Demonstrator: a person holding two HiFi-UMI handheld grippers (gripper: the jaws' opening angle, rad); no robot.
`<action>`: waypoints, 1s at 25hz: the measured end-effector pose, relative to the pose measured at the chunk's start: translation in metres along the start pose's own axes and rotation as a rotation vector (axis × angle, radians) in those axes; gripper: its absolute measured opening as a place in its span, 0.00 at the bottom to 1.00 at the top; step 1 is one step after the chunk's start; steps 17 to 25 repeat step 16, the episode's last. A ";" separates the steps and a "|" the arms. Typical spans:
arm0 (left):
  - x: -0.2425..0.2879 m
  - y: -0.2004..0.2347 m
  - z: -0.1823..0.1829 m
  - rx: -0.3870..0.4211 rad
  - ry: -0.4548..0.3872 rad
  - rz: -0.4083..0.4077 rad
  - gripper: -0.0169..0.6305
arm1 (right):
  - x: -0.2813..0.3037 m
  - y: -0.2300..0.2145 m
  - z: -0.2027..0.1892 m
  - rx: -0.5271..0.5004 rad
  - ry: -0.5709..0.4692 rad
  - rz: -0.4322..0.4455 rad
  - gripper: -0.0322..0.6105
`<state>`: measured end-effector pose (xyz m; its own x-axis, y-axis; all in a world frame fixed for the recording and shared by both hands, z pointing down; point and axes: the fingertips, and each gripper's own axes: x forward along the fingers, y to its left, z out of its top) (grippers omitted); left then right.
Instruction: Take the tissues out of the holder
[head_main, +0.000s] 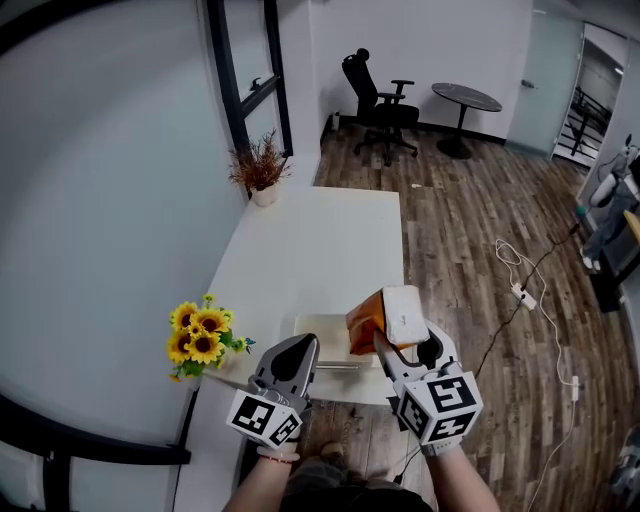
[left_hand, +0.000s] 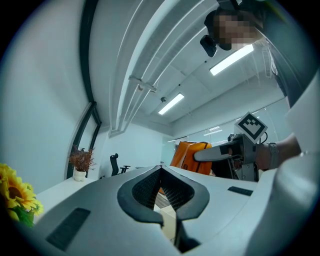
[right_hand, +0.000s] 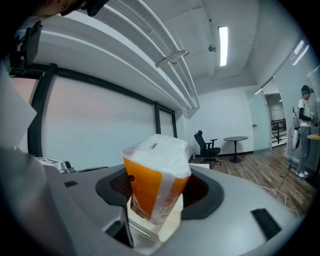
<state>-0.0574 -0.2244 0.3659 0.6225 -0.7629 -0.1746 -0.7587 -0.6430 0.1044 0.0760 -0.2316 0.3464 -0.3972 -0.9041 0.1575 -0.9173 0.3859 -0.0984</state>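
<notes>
The right claw (head_main: 400, 348) is clenched on the orange tissue pack (head_main: 385, 318), which is tilted just over the cream holder (head_main: 318, 330) on the counter (head_main: 320, 240). The pack looks light and soft with slippery film, so pinch its broad sides. The left claw (head_main: 305, 350) is closed and empty beside the holder.

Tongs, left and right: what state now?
Left tongs: closed, empty.
Right tongs: closed on the tissue pack.

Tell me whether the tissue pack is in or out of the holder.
Out. The right tongs grip the orange tissue pack, tilted and lifted above the pale holder on the table.
</notes>
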 end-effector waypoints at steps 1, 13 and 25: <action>-0.001 0.001 -0.002 -0.001 0.007 -0.001 0.04 | 0.000 -0.001 0.000 0.002 0.000 -0.003 0.46; -0.002 0.006 -0.015 -0.022 0.036 0.002 0.04 | 0.001 -0.005 -0.006 0.004 0.011 -0.002 0.46; -0.003 0.009 -0.017 -0.023 0.041 0.006 0.04 | 0.004 -0.003 -0.008 0.005 0.013 0.002 0.46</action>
